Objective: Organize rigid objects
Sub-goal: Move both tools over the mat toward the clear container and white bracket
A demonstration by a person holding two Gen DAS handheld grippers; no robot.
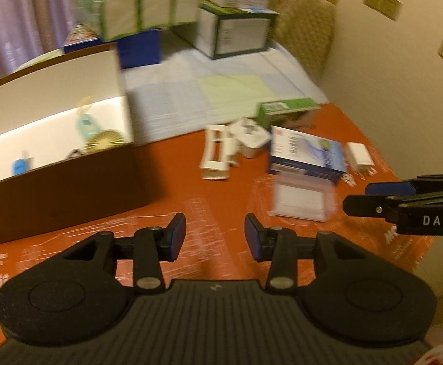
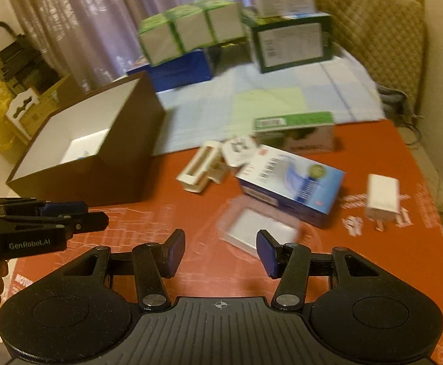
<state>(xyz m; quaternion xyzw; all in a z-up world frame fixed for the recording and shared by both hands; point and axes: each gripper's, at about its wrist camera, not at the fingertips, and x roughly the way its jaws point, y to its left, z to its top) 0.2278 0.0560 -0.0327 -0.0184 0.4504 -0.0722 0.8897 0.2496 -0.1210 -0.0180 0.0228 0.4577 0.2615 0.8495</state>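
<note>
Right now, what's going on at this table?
A person holds a gripper in each hand above a red table, both empty. The left gripper and right gripper are open near a clear plastic case. Loose boxes and a white charger lie out; the brown box already holds small items.

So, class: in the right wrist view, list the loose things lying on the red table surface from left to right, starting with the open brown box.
Brown box → white slotted holder → clear plastic case → blue and white carton → white charger plug.
</note>
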